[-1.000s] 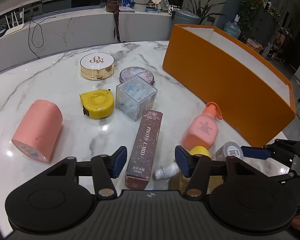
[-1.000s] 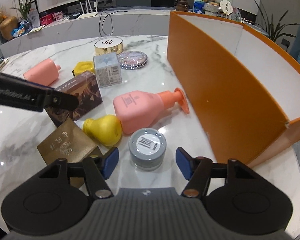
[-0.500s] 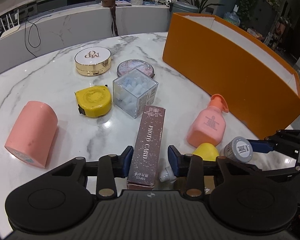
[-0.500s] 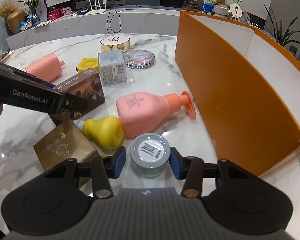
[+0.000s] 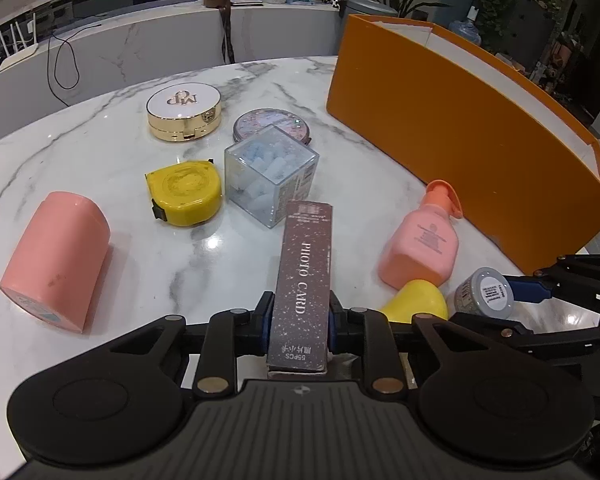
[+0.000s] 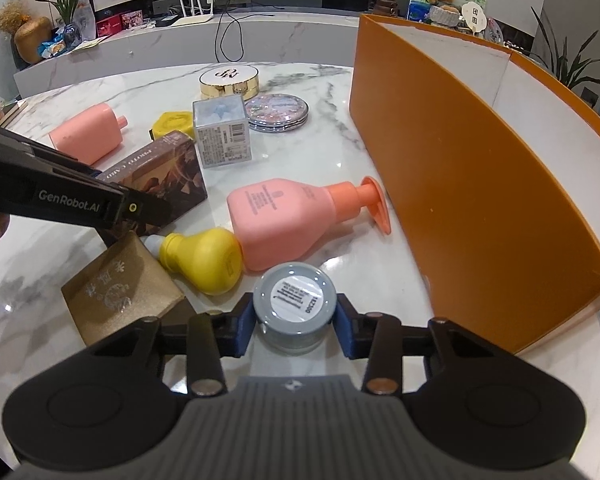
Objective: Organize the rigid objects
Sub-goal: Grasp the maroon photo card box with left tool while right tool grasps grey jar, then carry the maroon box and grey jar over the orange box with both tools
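My left gripper (image 5: 298, 322) is shut on the near end of a long brown photo card box (image 5: 306, 272), which lies on the marble table (image 5: 100, 152). My right gripper (image 6: 294, 322) is shut on a small grey-lidded jar (image 6: 294, 298) that stands near the table's front edge; the same jar (image 5: 486, 292) shows at the right of the left wrist view. The left gripper's arm (image 6: 60, 196) crosses the left of the right wrist view above the photo card box (image 6: 160, 172). A tall orange box (image 6: 480, 168) stands open on the right.
Around them lie a pink pump bottle (image 6: 292, 216), a yellow bulb-shaped bottle (image 6: 204, 258), a gold packet (image 6: 120, 292), a clear cube box (image 5: 272, 178), a yellow tape measure (image 5: 186, 192), a pink bottle (image 5: 56, 264), a gold compact (image 5: 184, 110) and a glitter compact (image 5: 272, 124).
Both grippers have closed: the left onto the photo card box, the right onto the grey-lidded jar. Neither hand has shifted much.
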`<control>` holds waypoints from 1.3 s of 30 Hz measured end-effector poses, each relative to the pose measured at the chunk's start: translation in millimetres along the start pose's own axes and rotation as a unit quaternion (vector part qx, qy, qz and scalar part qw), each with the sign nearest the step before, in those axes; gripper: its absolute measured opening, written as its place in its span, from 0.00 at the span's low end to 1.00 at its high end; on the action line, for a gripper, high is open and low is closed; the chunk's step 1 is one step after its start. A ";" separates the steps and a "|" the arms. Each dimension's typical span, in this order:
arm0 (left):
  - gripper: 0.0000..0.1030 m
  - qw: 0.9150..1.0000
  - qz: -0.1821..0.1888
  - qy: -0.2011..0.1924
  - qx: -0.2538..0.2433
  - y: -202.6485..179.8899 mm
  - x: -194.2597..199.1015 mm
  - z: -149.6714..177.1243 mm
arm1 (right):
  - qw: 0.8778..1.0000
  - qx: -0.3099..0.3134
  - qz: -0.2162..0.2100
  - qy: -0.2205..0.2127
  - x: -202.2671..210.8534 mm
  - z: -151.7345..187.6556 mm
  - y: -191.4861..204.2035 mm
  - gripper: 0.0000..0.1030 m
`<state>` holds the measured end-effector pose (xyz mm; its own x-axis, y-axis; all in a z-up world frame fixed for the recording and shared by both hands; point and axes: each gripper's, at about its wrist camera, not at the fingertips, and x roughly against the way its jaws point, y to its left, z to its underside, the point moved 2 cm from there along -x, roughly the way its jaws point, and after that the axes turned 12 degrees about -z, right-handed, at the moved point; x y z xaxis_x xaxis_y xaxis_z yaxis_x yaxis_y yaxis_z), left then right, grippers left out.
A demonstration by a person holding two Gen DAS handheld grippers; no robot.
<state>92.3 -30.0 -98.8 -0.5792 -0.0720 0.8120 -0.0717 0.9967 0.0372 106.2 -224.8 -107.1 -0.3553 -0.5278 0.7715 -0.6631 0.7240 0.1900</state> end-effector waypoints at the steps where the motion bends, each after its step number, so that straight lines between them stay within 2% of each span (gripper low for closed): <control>1: 0.25 1.000 0.000 0.000 -0.001 -0.3 0.8 0.2 | 1.000 0.000 0.000 0.001 0.0 -0.5 0.0 0.40; 20: 0.25 1.000 -0.003 -0.031 0.004 4.3 42.3 -7.8 | 1.000 0.004 0.007 -0.020 20.6 -7.7 4.6 0.40; 29: 0.25 0.999 -0.010 -0.037 -0.009 -3.1 60.2 -6.7 | 0.999 0.005 0.007 -0.047 41.2 -16.8 7.7 0.40; 39: 0.25 0.998 -0.015 -0.064 -0.006 -7.5 92.7 -10.9 | 0.996 0.011 0.012 -0.090 72.6 -32.1 13.4 0.40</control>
<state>48.0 -43.8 -17.4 -0.6752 -0.1058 0.7300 -0.0811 0.9943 0.0690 92.6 -239.1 -29.1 -0.4818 -0.5835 0.6537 -0.6672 0.7279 0.1580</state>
